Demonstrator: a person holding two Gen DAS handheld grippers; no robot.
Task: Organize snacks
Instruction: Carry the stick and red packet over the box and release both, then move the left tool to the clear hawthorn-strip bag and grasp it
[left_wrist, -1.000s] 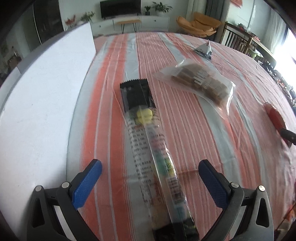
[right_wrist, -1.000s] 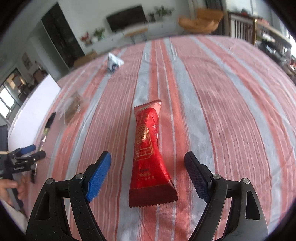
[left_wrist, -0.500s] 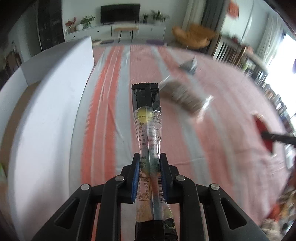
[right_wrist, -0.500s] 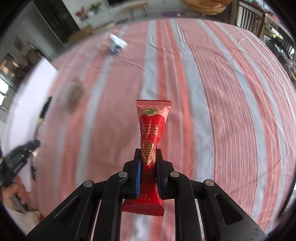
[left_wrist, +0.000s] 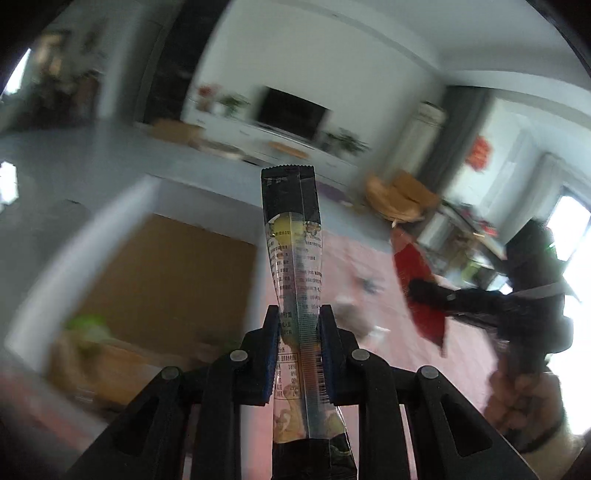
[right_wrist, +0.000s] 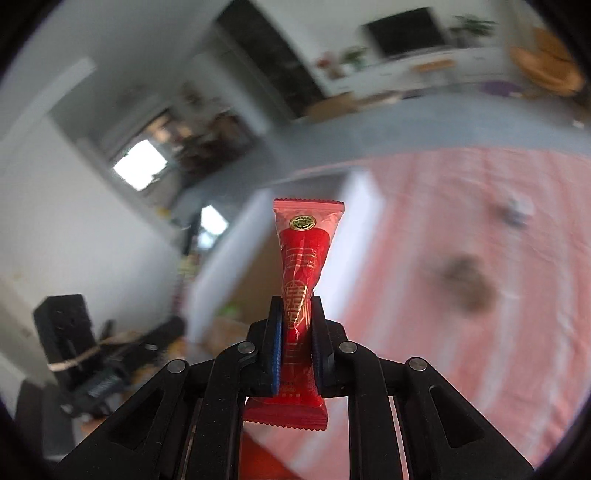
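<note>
My left gripper (left_wrist: 298, 350) is shut on a long black-and-clear snack stick pack (left_wrist: 293, 236), held upright in the air over the white-walled cardboard box (left_wrist: 162, 273). My right gripper (right_wrist: 296, 347) is shut on a red snack pack (right_wrist: 304, 251), also lifted, with the box (right_wrist: 255, 273) behind it. In the left wrist view the right gripper (left_wrist: 424, 291) and its red pack (left_wrist: 413, 266) show at the right. Both views are motion-blurred.
The striped pink tablecloth (right_wrist: 498, 295) carries a blurred clear bag of brown snacks (right_wrist: 465, 280) and a small white packet (right_wrist: 517, 212). Something green (left_wrist: 88, 325) lies in the box. The left gripper's body (right_wrist: 74, 343) shows at the lower left.
Both grippers closed on their packs, then lifted them off the table and swung left toward the box. The box interior has come into view.
</note>
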